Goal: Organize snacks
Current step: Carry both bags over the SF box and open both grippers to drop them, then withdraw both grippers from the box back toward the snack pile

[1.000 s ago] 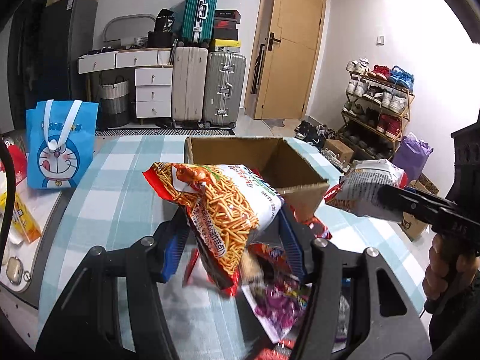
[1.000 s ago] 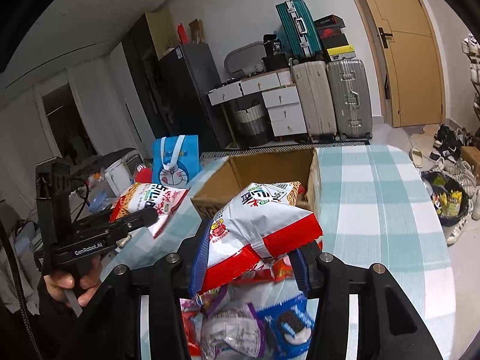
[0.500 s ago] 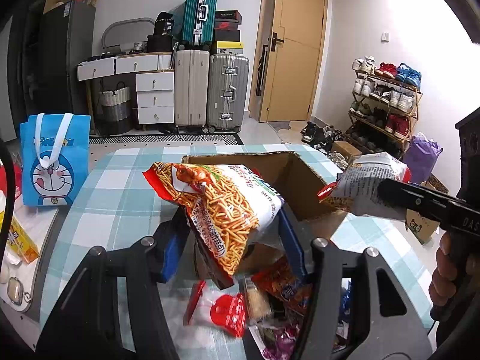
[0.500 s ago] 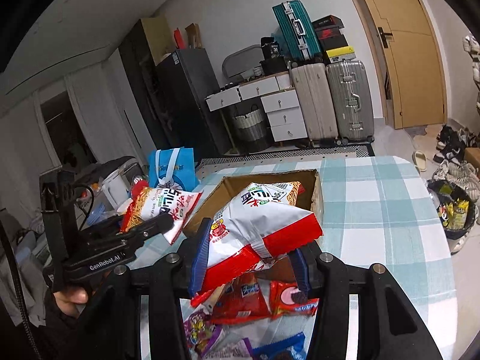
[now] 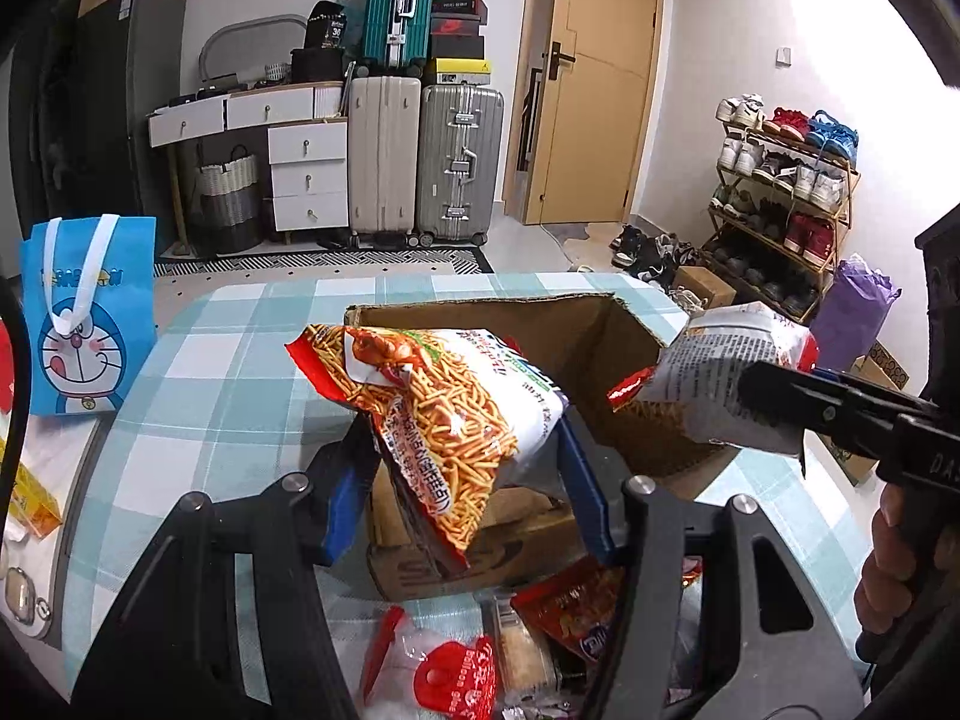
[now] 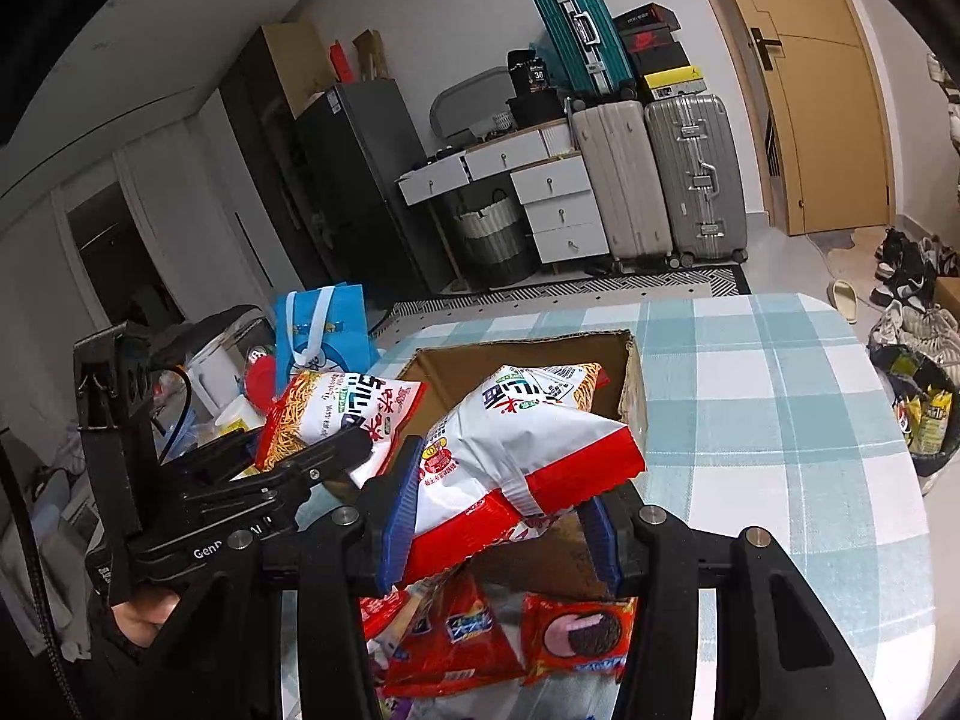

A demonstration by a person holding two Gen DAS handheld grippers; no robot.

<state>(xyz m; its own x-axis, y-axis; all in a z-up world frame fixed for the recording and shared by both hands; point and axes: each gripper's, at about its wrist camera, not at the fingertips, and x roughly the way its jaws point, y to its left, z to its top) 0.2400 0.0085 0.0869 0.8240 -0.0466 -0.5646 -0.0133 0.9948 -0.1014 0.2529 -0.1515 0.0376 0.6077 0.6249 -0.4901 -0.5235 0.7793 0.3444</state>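
Observation:
My left gripper (image 5: pixel 462 474) is shut on an orange noodle-snack bag (image 5: pixel 444 402) and holds it above the near wall of an open cardboard box (image 5: pixel 540 324). My right gripper (image 6: pixel 498 510) is shut on a white and red snack bag (image 6: pixel 528 444), also held over the box (image 6: pixel 630 396). Each gripper shows in the other's view: the right gripper (image 5: pixel 780 390) with its bag (image 5: pixel 714 372), and the left gripper (image 6: pixel 348 450) with its bag (image 6: pixel 336 408). Several loose snack packs (image 6: pixel 480 636) lie on the table below.
The table has a teal checked cloth (image 5: pixel 252 348). A blue cartoon bag (image 5: pixel 84 318) stands at its left edge. A cookie pack (image 6: pixel 576 636) and red packs (image 5: pixel 456 678) lie near me. Suitcases (image 5: pixel 420 162), drawers and a shoe rack (image 5: pixel 780 210) stand beyond.
Both grippers have moved forward and up with their bags, from over the snack pile to over the cardboard box. The box now lies closer and lower in both views.

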